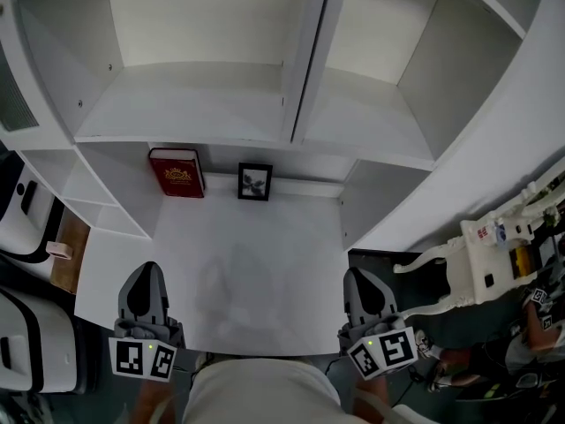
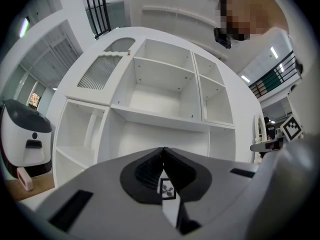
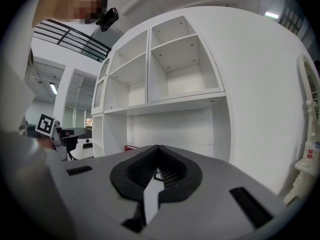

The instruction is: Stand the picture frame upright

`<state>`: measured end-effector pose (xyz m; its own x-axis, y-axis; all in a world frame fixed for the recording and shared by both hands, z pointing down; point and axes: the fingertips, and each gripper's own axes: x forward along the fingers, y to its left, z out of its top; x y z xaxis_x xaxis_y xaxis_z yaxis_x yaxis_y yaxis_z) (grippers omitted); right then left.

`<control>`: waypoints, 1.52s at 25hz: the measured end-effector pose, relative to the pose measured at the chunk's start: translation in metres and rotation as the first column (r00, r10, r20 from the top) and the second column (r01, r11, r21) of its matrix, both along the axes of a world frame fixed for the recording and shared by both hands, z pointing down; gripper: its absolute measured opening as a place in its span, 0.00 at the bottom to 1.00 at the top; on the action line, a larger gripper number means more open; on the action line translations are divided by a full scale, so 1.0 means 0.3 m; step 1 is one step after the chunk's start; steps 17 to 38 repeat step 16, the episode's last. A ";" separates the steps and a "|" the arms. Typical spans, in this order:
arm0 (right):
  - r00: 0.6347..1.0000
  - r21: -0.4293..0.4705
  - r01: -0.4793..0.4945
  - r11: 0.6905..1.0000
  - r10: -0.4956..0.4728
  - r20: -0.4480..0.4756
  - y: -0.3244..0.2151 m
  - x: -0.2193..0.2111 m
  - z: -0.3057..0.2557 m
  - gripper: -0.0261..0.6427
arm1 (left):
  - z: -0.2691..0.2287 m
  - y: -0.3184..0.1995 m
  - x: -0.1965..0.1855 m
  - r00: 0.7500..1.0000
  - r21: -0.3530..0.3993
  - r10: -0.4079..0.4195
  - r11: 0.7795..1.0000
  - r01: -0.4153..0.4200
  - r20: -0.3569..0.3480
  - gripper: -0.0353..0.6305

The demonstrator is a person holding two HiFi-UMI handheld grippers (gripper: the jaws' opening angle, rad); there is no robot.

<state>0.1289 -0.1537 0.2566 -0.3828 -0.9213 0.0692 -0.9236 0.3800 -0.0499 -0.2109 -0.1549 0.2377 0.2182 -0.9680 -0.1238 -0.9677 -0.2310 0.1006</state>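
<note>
The large white cubby shelving unit (image 1: 203, 104) fills the upper frame above the flat white desk surface (image 1: 247, 272). At lower left and lower right, the grey left gripper (image 1: 147, 272) and grey right gripper (image 1: 365, 276) have fingers pressed together on nothing. The red hardcover book (image 1: 177, 173) stands at centre-left; the small black-rimmed picture frame (image 1: 255, 182) stands upright near its right, well apart from both grippers.

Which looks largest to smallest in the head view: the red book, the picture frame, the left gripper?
1. left gripper, but it is nearest the camera, so unsure.
2. red book.
3. picture frame, somewhat smaller than the book.
</note>
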 end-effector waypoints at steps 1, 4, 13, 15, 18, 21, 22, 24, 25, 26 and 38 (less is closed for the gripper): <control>1.000 0.000 0.002 1.000 -0.002 0.001 0.000 -0.004 0.002 0.05 | 0.001 0.002 0.000 1.000 -0.001 0.000 1.000 0.000 0.002 0.08; 1.000 -0.001 0.004 1.000 -0.004 0.007 0.004 -0.011 0.010 0.05 | 0.003 0.006 -0.003 1.000 -0.002 0.001 1.000 -0.001 0.006 0.08; 1.000 0.002 0.001 1.000 -0.001 0.015 0.005 -0.027 0.011 0.05 | -0.011 -0.004 -0.004 1.000 0.006 0.015 1.000 -0.015 0.016 0.08; 1.000 0.005 -0.001 1.000 0.001 0.016 0.004 -0.029 0.007 0.05 | -0.015 -0.009 -0.002 1.000 0.009 0.020 1.000 -0.020 0.013 0.08; 1.000 0.005 -0.002 1.000 0.002 0.017 0.003 -0.031 0.006 0.05 | -0.016 -0.011 -0.001 1.000 0.010 0.022 1.000 -0.022 0.012 0.08; 1.000 0.005 -0.002 1.000 0.002 0.017 0.003 -0.031 0.006 0.05 | -0.016 -0.011 -0.001 1.000 0.010 0.022 1.000 -0.022 0.012 0.08; 1.000 0.005 -0.002 1.000 0.002 0.017 0.003 -0.031 0.006 0.05 | -0.016 -0.011 -0.001 1.000 0.010 0.022 1.000 -0.022 0.012 0.08; 1.000 0.005 -0.002 1.000 0.002 0.017 0.003 -0.031 0.006 0.05 | -0.016 -0.011 -0.001 1.000 0.010 0.022 1.000 -0.022 0.012 0.08; 1.000 0.005 -0.002 1.000 0.002 0.017 0.003 -0.031 0.006 0.05 | -0.016 -0.011 -0.001 1.000 0.010 0.022 1.000 -0.022 0.012 0.08; 1.000 0.005 -0.002 1.000 0.002 0.017 0.003 -0.031 0.006 0.05 | -0.016 -0.011 -0.001 1.000 0.010 0.022 1.000 -0.022 0.012 0.08; 1.000 0.005 -0.002 1.000 0.002 0.017 0.003 -0.031 0.006 0.05 | -0.016 -0.011 -0.001 1.000 0.010 0.022 1.000 -0.022 0.012 0.08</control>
